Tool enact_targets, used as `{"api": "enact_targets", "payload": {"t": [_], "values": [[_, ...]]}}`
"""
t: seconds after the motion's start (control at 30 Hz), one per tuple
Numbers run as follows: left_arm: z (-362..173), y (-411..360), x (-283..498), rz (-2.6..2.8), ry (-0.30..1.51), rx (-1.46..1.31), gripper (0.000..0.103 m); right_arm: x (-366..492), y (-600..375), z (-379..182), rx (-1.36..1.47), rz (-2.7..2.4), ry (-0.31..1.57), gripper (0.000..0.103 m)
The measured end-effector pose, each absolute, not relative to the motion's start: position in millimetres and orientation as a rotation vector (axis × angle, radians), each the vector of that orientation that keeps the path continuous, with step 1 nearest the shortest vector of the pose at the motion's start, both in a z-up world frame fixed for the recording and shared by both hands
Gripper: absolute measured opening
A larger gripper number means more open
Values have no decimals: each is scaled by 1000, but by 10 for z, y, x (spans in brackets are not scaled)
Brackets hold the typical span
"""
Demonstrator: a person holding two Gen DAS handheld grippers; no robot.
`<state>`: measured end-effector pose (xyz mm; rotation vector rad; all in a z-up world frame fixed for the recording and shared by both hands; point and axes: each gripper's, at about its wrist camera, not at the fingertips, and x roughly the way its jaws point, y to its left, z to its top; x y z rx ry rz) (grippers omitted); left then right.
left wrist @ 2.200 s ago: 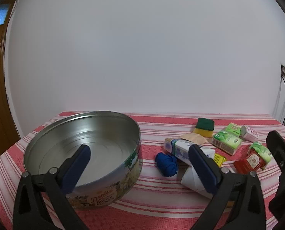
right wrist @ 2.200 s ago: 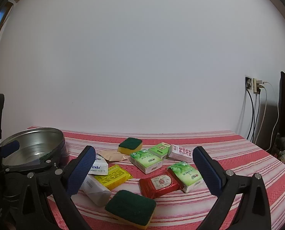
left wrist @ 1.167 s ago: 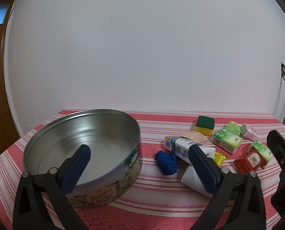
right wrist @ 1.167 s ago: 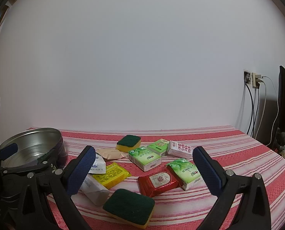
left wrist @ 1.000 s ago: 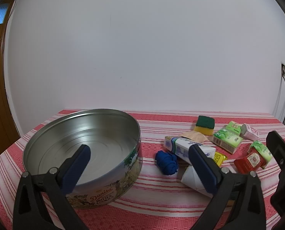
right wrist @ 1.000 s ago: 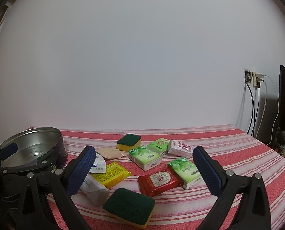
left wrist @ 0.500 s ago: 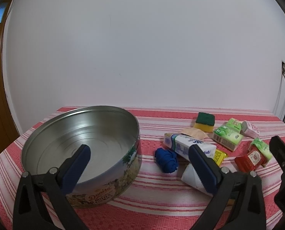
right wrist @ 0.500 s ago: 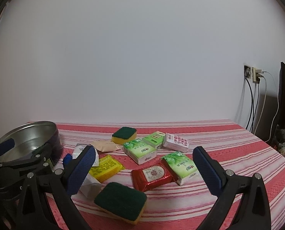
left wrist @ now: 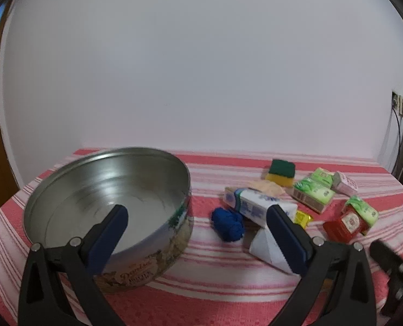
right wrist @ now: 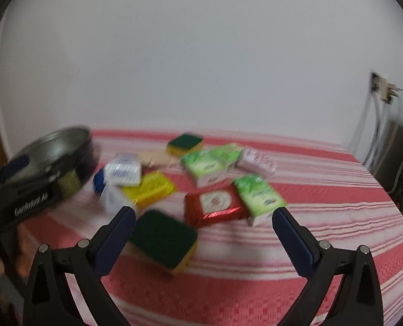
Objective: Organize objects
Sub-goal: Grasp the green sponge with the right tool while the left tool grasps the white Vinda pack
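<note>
Tin: round, shiny bare inside, printed side, w/o lid.

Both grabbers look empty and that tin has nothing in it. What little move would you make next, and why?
Probably lower the right gripper onto the near sponge and close on it. Both grippers are open and hold nothing, the tin is empty, and that sponge lies closest, partly between the right fingers, apart from the other packets. The view is blurred, so this is a guess.
</note>
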<state>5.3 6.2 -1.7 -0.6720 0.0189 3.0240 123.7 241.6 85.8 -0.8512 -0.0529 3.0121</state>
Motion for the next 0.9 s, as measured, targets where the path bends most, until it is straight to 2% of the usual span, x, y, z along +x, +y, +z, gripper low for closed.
{"api": "enact_targets", "payload": {"t": [0.37,0.5,0.6,0.67,0.7,0.73,0.9], "values": [[76,-56,194,2969,144,-731,102,857,2034,707,-1114,3065,-344,99],[206,-78,173,2943,140,-720,102,554,2012,476,-1371,3057,-376,99],[261,-42,120,2945,171,-709,102,467,1986,383,-1407,3044,-436,99],[289,4,74,2936,177,-712,102,425,1992,358,-1431,3048,-426,92],[300,42,38,2922,178,-718,102,431,2010,367,-1465,3071,-394,76],[308,78,-1,2910,179,-726,102,437,2036,377,-1507,3084,-350,73],[345,327,-232,2864,170,-774,102,519,2201,447,-1523,3104,-233,72]]}}
